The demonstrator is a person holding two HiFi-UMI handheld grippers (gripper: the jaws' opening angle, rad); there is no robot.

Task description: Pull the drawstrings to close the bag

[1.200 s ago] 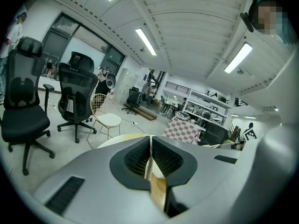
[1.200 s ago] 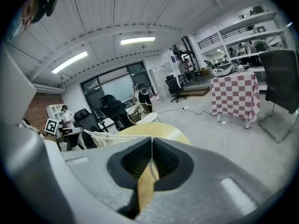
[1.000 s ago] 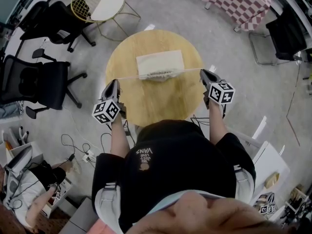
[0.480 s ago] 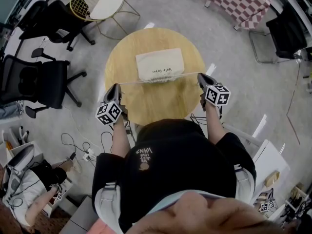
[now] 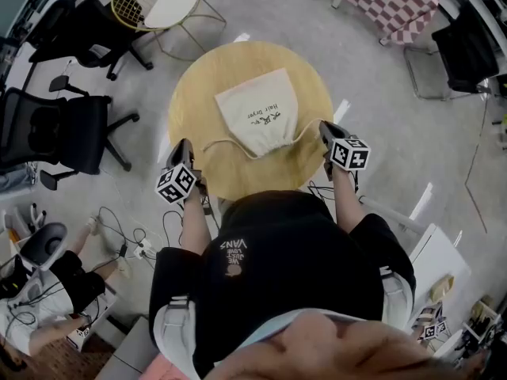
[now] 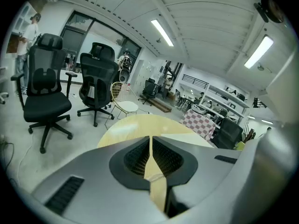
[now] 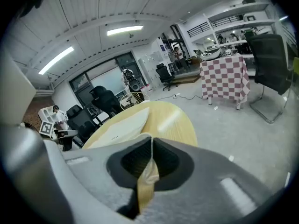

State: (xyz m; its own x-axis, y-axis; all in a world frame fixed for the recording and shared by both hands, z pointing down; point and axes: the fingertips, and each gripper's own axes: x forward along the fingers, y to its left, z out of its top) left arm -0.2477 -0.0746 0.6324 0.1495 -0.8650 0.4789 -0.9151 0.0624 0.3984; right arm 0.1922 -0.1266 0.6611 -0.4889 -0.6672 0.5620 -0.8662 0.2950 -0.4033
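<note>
The strings (image 5: 238, 150), a taut straight line between my left tool (image 5: 184, 143) and right tool (image 5: 323, 127) a second ago, now sag in loose curves. The bag (image 5: 257, 109), bunched short then, lies flat and longer, print showing. My right tool sits slightly further in. The person (image 5: 59, 271) on the floor has shifted.

The print on the bag (image 5: 256, 109) is too small to read. The drawstring (image 5: 253, 157) ends vanish under the left gripper (image 5: 184, 144) and the right gripper (image 5: 323, 127). Whether the left one pinches it is unclear. The person's torso (image 5: 277, 260) covers the table's (image 5: 190, 93) near edge.
</note>
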